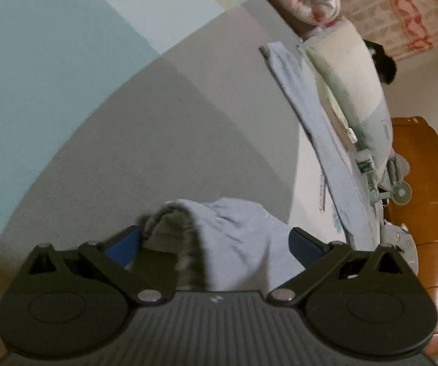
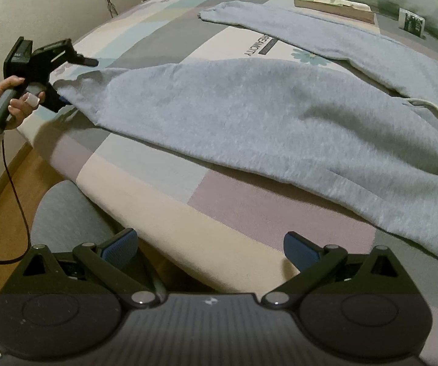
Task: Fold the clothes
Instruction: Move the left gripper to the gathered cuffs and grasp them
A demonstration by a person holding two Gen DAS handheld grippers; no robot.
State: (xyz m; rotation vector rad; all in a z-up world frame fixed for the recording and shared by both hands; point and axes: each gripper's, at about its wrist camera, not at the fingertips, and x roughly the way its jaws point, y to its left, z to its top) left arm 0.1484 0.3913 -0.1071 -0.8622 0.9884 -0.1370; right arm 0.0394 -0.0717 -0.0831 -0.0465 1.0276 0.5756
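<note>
Blue pads of the right hand-held gripper (image 2: 209, 251) stand apart and hold nothing, hovering over the near edge of the bed (image 2: 170, 207). Beyond them the grey-blue trousers (image 2: 249, 113) lie spread on the bed, both legs laid out long and unfolded, so the folding seems still to do. At the far cuff (image 1: 182, 222) the left hand-held gripper (image 1: 215, 244) has cloth bunched between fingers that look apart in the left wrist view; whether they pinch it I cannot tell. A hand (image 2: 14, 97) holds that gripper level beside the bed's edge.
</note>
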